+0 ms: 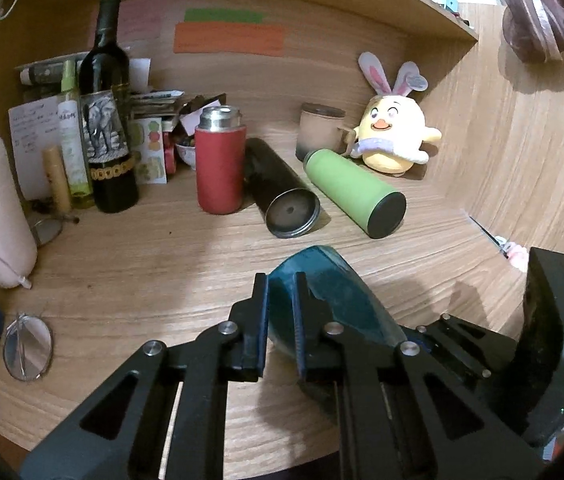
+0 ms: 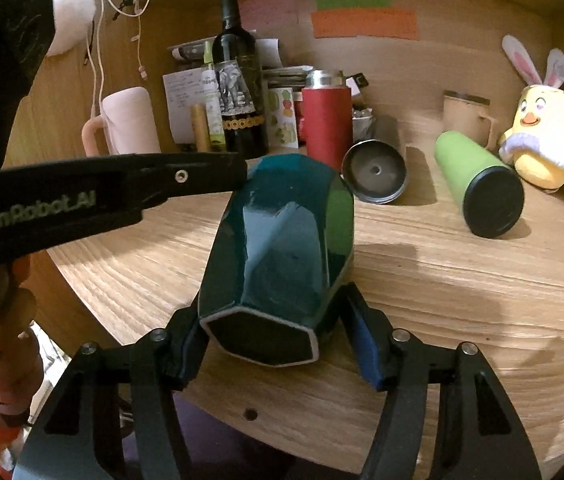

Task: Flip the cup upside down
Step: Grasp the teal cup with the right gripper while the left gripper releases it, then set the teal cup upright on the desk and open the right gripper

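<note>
Cup (image 2: 278, 256) between right hand-held gripper (image 2: 278, 344) fingers; left hand-held gripper (image 1: 282, 320) pinching rim.

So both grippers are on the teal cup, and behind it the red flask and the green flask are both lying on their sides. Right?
Not quite. The red flask stands upright; only the green flask lies on its side, as the left wrist view shows. The left gripper pinches the teal cup, and the right gripper straddles its base.
</note>
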Action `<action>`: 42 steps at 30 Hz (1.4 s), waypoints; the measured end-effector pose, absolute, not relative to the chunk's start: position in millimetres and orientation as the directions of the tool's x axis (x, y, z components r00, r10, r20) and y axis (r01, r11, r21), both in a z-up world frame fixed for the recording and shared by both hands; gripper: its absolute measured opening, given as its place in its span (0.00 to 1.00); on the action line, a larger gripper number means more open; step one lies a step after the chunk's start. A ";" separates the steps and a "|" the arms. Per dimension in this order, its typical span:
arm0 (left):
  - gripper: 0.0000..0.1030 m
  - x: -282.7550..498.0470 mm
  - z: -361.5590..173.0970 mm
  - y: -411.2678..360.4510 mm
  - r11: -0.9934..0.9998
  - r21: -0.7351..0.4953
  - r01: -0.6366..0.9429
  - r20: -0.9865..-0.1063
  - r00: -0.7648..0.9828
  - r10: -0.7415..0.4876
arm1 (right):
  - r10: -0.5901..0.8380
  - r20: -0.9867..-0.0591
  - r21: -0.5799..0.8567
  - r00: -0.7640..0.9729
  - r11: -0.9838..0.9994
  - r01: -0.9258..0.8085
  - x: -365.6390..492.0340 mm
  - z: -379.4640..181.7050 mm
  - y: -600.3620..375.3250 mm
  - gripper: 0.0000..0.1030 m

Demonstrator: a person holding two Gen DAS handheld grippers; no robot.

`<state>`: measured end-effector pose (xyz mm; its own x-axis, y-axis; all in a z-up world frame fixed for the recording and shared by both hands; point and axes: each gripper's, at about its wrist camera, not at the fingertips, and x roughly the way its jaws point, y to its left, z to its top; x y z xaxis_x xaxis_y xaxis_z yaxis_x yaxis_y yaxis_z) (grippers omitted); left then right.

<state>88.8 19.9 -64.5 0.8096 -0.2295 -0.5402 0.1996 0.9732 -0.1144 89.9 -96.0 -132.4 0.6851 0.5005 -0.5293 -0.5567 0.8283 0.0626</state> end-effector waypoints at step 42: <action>0.03 132.6 -55.3 37.2 0.957 -0.161 0.242 -0.551 0.782 -0.290 | 0.535 -0.453 0.065 0.713 0.817 -0.573 122.9 -96.0 -94.1 0.54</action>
